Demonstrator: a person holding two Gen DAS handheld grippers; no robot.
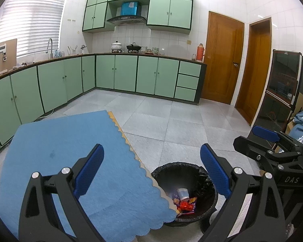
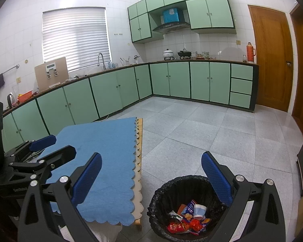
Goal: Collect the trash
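A black bin [image 1: 204, 181] lined with a black bag stands on the floor beside the table; it also shows in the right wrist view [image 2: 165, 197]. In it lie a paper cup [image 2: 199, 211], red and blue snack wrappers [image 2: 183, 223] and other trash [image 1: 186, 205]. My left gripper [image 1: 151, 173] is open and empty, above the table's edge and the bin. My right gripper [image 2: 151, 179] is open and empty, above the bin's left rim. Each gripper shows in the other's view: the right one [image 1: 272, 141], the left one [image 2: 50, 147].
A low table under a blue scalloped cloth [image 1: 70, 151] [image 2: 103, 151] fills the left. Green kitchen cabinets [image 2: 171, 80] run along the walls, with pots on the counter. Wooden doors [image 1: 222, 60] at right. A dark cabinet [image 1: 282, 90] stands far right. Grey tiled floor [image 2: 212, 131].
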